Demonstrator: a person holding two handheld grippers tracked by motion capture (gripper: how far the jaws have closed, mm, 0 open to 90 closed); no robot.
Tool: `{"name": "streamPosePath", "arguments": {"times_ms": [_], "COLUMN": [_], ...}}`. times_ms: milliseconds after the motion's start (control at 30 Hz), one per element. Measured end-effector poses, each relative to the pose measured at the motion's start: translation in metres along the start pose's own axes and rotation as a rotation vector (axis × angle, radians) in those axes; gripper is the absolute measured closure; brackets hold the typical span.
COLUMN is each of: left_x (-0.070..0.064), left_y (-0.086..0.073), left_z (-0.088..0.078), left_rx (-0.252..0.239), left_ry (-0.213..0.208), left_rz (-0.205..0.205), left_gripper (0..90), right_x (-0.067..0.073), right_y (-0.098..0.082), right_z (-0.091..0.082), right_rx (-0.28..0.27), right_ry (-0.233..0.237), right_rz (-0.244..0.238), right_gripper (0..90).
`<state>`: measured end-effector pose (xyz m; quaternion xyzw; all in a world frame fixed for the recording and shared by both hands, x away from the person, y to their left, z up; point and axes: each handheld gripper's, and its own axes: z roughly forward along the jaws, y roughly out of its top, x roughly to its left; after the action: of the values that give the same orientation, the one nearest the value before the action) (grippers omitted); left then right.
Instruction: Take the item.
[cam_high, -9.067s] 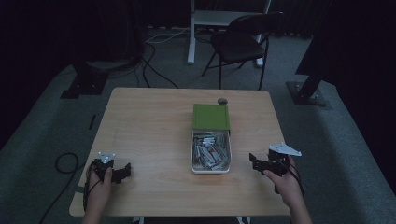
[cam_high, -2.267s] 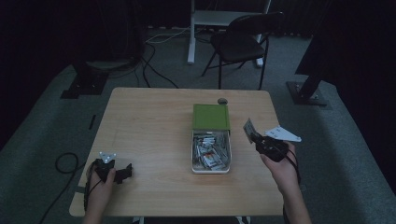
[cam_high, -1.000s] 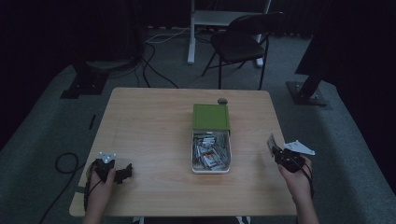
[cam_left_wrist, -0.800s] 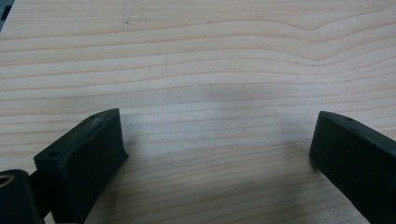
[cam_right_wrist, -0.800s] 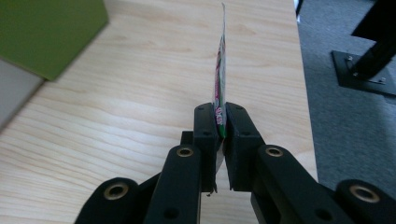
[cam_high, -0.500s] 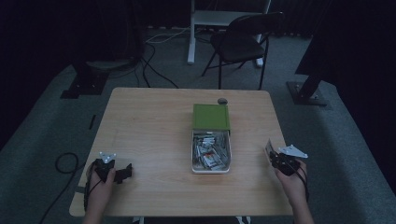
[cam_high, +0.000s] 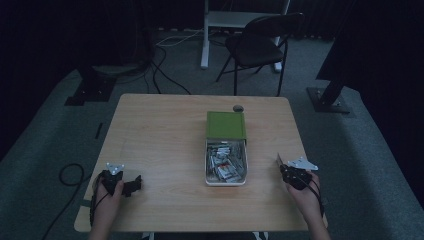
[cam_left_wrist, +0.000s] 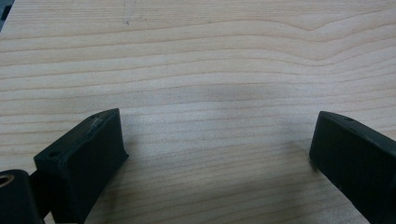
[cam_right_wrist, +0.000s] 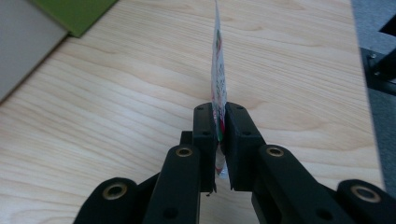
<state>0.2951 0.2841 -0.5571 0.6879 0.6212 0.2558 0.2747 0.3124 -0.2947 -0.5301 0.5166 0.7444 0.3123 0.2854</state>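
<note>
Jaws on flat packet (cam_right_wrist: 218, 70) (glossy, printed)

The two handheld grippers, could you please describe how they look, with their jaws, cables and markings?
Both are black. The left gripper has two blocky matte jaws with small holes. The right gripper has flat jaws on linkage arms with brass-ringed screw holes. Each carries a grey three-cornered plate on top and trails a black cable. No sleeves are visible.

Green lid (cam_high: 226, 124), pale wood-grain table (cam_high: 160, 130), white packet (cam_right_wrist: 218, 70) with red-green print, black claws.
</note>
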Motion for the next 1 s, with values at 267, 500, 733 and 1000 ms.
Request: {"name": "streamPosePath", "arguments": {"times_ms": [267, 500, 733, 1000], "left_x": [0.000, 0.000, 0.000, 0.000], "left_y": [0.000, 0.000, 0.000, 0.000], "left_z": [0.000, 0.000, 0.000, 0.000], "left_rx": [0.000, -0.001, -0.001, 0.000], "left_ry": [0.000, 0.000, 0.000, 0.000], "left_rz": [0.000, -0.001, -0.002, 0.001], "left_gripper": [3.8, 3.9, 3.8, 3.9], "right_x": [0.014, 0.029, 0.029, 0.031], "right_y": [0.000, -0.008, -0.008, -0.009], "right_z": [0.004, 0.018, 0.016, 0.013], "right_rx": [0.005, 0.048, 0.049, 0.042], "right_ry": [0.037, 0.078, 0.134, 0.231], "right_rz": [-0.025, -0.054, -0.061, -0.087], "right_gripper": [83.5, 82.0, 70.2, 54.5]}}
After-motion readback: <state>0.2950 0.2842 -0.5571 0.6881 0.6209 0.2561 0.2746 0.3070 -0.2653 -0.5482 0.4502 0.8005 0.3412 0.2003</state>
